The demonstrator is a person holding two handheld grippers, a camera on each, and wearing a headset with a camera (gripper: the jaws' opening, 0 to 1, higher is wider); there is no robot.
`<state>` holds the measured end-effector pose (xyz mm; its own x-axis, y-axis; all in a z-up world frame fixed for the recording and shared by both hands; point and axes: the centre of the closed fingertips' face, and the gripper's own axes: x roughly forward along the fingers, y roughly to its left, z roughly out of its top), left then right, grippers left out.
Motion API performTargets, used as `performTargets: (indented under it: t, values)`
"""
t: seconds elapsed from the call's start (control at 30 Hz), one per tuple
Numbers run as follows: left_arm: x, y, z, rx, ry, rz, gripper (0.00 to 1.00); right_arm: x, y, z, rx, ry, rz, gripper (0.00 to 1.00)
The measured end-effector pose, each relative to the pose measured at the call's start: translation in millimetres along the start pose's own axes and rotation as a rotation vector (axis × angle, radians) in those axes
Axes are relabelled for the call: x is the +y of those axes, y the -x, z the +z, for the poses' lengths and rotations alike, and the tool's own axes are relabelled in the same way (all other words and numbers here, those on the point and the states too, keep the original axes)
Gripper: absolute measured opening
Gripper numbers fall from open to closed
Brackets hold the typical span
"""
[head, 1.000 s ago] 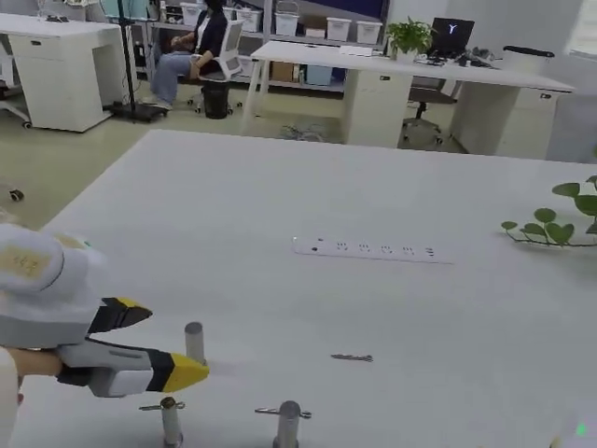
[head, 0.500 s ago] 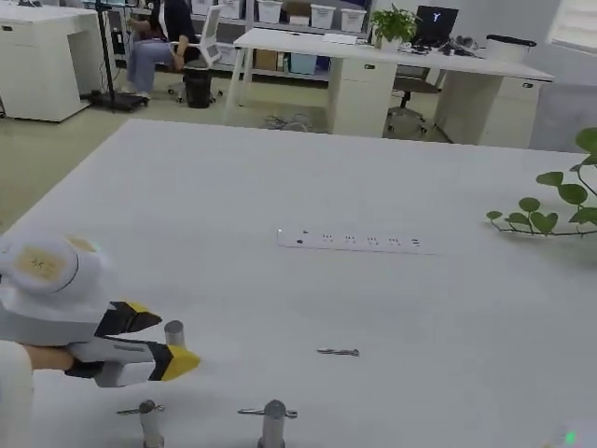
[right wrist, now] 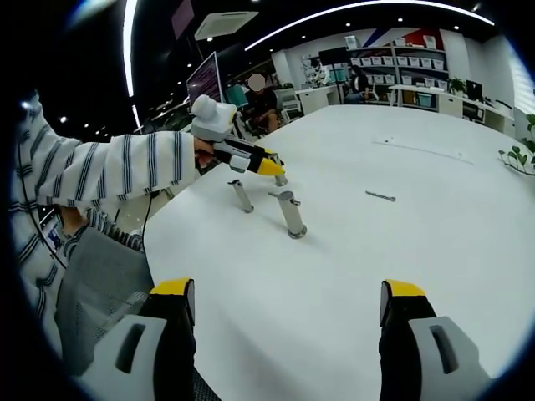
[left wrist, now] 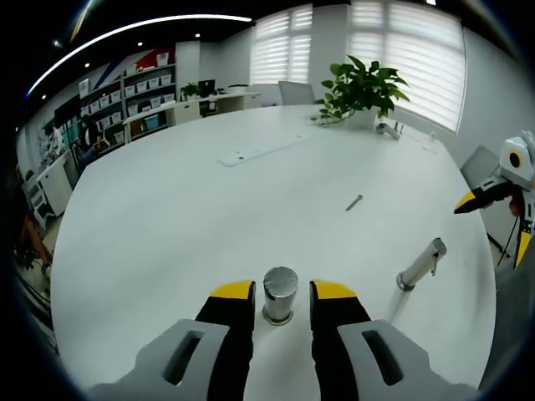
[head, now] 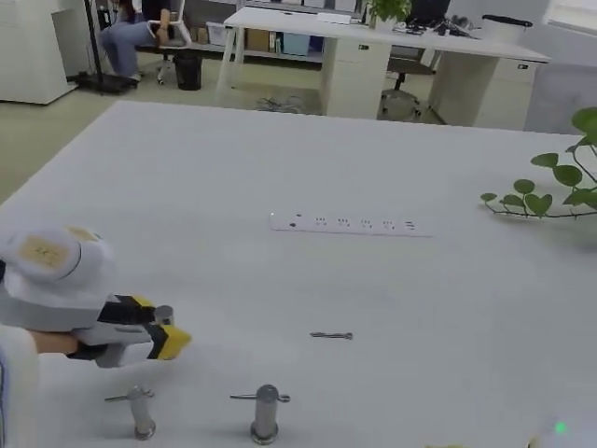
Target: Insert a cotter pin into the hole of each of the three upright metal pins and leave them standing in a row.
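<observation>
While the left tongs [head: 168, 325] straddle the bare upright pin [left wrist: 280, 294], jaws parted with a thin gap each side, the right tongs [right wrist: 288, 305] hang spread wide and empty over the bench [head: 280, 159]. In the head view, a fitted pin [head: 140, 413] and a second fitted pin [head: 265, 415], each crossed by a cotter pin, stand toward five o'clock of the left tongs. The loose cotter pin [head: 331, 335] lies at three o'clock.

Nothing here can be read as a word, number or brand. The power strip [head: 350, 225] on the desk [head: 280, 159] carries small dark marks beside its sockets, too small to make out. The pale yellow patch [head: 42, 252] on the round housing of the left gripper [head: 166, 325] is blurred.
</observation>
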<state>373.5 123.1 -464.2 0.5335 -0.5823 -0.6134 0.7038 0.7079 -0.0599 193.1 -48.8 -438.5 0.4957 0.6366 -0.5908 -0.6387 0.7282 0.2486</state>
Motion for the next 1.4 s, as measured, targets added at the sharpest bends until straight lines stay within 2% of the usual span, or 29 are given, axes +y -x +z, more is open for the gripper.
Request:
performTargets:
  t: [0.13,0.37,0.43,0.5,0.87,0.97,1.13,1.4]
  values:
    - [1.1,-2.4,-4.1,0.014,-0.01,-0.003,0.11,-0.3,-1.0,-2.8,0.007,0.0,0.005,0.89]
    - [-0.2,-1.3,-5.3,0.013,0.011,-0.018,0.11,0.0,-1.3,-2.9,0.002,-0.006,0.006,0.89]
    - [-1.8,-0.8,-5.5,0.013,-0.033,-0.012,0.1,1.1,-0.7,-4.2,0.005,-0.005,0.008,0.89]
    - [-3.0,-0.4,-5.8,0.012,-0.044,-0.007,0.1,2.1,-0.5,-5.3,0.007,-0.005,0.01,0.89]
    - [-5.0,0.7,-2.7,-0.006,-0.041,0.022,0.09,4.1,2.5,-5.4,-0.004,-0.011,0.007,0.89]
    - [-6.9,4.8,5.2,-0.035,-0.05,0.02,0.09,3.6,3.5,-5.3,-0.008,-0.013,0.004,0.89]
    - [-9.6,11.5,14.1,-0.049,-0.026,0.02,0.09,4.0,5.0,-3.6,-0.017,-0.011,0.002,0.89]
    - [-20.8,30.9,28.5,-0.076,-0.059,0.021,0.09,5.2,7.2,1.1,-0.03,0.003,0.0,0.89]
